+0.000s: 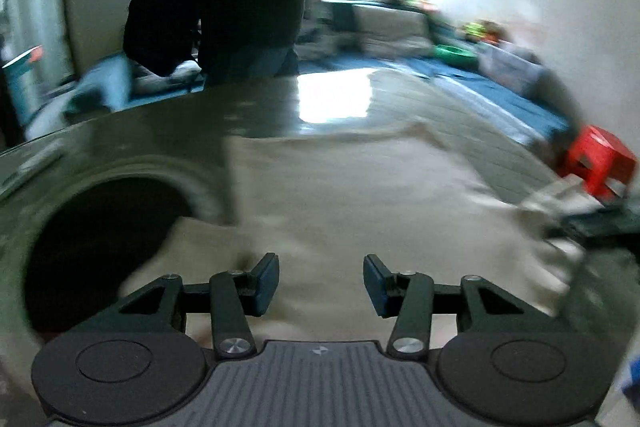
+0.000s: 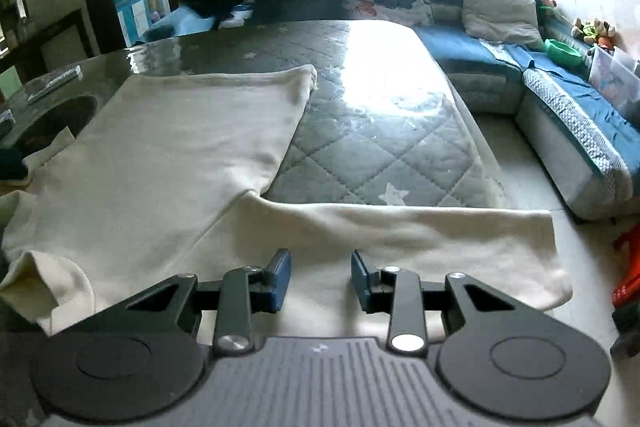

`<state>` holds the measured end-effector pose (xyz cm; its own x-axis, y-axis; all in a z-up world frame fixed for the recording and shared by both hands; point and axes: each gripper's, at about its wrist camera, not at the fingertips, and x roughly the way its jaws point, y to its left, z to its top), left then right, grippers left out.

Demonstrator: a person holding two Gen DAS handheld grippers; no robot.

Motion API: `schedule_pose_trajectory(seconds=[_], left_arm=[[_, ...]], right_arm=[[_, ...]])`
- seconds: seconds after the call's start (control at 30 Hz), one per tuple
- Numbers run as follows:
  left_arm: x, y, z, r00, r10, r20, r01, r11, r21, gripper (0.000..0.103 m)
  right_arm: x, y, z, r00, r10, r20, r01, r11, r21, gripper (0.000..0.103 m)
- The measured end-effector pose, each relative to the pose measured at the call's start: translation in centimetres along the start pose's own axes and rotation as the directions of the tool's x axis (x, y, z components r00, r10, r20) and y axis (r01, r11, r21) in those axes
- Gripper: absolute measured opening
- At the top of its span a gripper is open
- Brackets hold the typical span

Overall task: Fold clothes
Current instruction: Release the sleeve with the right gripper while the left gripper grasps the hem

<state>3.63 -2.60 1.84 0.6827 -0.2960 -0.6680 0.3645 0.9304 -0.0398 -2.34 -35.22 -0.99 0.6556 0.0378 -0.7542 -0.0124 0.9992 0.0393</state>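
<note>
Both grippers are spread wide with nothing between the fingers. The right gripper (image 2: 321, 281) hovers over the cream shirt (image 2: 168, 163), which lies flat on the quilted table (image 2: 360, 147), one sleeve stretching out toward 3 o'clock. The left gripper (image 1: 321, 285) view is blurry, but the shirt (image 1: 340, 195) fills its middle, with a red stool (image 1: 600, 159) at 3 o'clock.

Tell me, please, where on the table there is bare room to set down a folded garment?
The quilted table cover lies bare right of the cream garment, between its far leg, its near leg and the table's right edge. The left side is crowded by the garment and a dark round opening.
</note>
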Motion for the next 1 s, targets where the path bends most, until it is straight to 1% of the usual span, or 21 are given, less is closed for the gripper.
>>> schedule_pose_trajectory(seconds=[0.1, 0.13, 0.2, 0.27, 0.33, 0.37, 0.47, 0.63, 0.73, 0.77, 0.8, 0.83, 0.87, 0.93, 1.0], left_arm=[[1.4, 2.3, 0.4, 0.997, 0.069, -0.025, -0.07, 0.996, -0.057, 0.048], [1.7, 3.0, 0.5, 0.996, 0.083, -0.031, -0.085, 0.994, -0.063, 0.046], [2.6, 3.8, 0.6, 0.994, 0.104, -0.046, -0.107, 0.992, -0.064, 0.044], [3.2, 4.1, 0.7, 0.994, 0.092, -0.055, -0.094, 0.994, -0.049, 0.045], [3.9, 4.1, 0.6, 0.991, 0.115, -0.073, -0.118, 0.992, -0.034, 0.043], [4.2, 4.2, 0.4, 0.99, 0.117, -0.082, -0.12, 0.992, -0.035, 0.038], [4.8, 4.5, 0.1, 0.987, 0.123, -0.099, -0.127, 0.991, -0.033, 0.03], [5.5, 4.4, -0.6, 0.986, 0.124, -0.114, -0.124, 0.992, 0.0, 0.03], [5.7, 4.5, -0.5, 0.985, 0.127, -0.117, -0.128, 0.992, -0.003, 0.03], [5.8, 4.5, -0.5, 0.985, 0.129, -0.113, -0.13, 0.991, -0.003, 0.023], [5.8, 4.6, -0.5, 0.986, 0.126, -0.111, -0.127, 0.992, -0.005, 0.019], [5.7, 4.8, -0.5, 0.986, 0.123, -0.109, -0.125, 0.992, -0.015, 0.011], [5.5, 4.9, -0.4, 0.987, 0.12, -0.106, -0.124, 0.992, -0.025, 0.007], [4.8, 5.5, -0.4, 0.989, 0.12, -0.086, -0.125, 0.99, -0.057, 0.004], [3.8, 6.5, -0.1, 0.989, 0.134, -0.059, -0.139, 0.986, -0.093, 0.004]], right_arm=[[0.0, 0.1, -0.2, 1.0, 0.001, -0.002, -0.001, 1.0, 0.0, 0.034], [0.0, 0.1, -0.2, 1.0, 0.001, -0.002, -0.001, 1.0, 0.001, 0.034], [0.2, 0.2, -0.2, 1.0, 0.002, -0.004, -0.002, 1.0, 0.0, 0.035], [0.2, 0.3, -0.2, 1.0, 0.003, -0.005, -0.003, 1.0, -0.001, 0.037], [0.2, 0.3, -0.2, 1.0, 0.003, -0.005, -0.003, 1.0, -0.004, 0.037], [0.3, 0.3, -0.2, 1.0, 0.003, -0.005, -0.003, 1.0, -0.005, 0.038], [0.3, 0.3, -0.2, 1.0, 0.005, -0.005, -0.005, 1.0, -0.005, 0.038], [0.4, 0.3, 0.0, 1.0, 0.002, -0.007, -0.002, 1.0, -0.006, 0.038], [0.5, 0.4, 0.0, 1.0, 0.0, -0.008, 0.0, 1.0, -0.008, 0.038], [0.5, 0.4, 0.0, 1.0, -0.001, -0.008, 0.001, 1.0, -0.009, 0.038], [0.5, 0.4, 0.0, 1.0, -0.001, -0.009, 0.001, 1.0, -0.009, 0.038], [0.5, 0.4, 0.0, 1.0, -0.001, -0.009, 0.0, 1.0, -0.009, 0.038], [0.5, 0.4, 0.0, 1.0, -0.001, -0.009, 0.001, 1.0, -0.009, 0.038], [0.5, 0.4, 0.0, 1.0, -0.002, -0.011, 0.002, 1.0, -0.01, 0.038], [0.5, 0.4, 0.0, 1.0, -0.003, -0.012, 0.003, 1.0, -0.013, 0.038]])
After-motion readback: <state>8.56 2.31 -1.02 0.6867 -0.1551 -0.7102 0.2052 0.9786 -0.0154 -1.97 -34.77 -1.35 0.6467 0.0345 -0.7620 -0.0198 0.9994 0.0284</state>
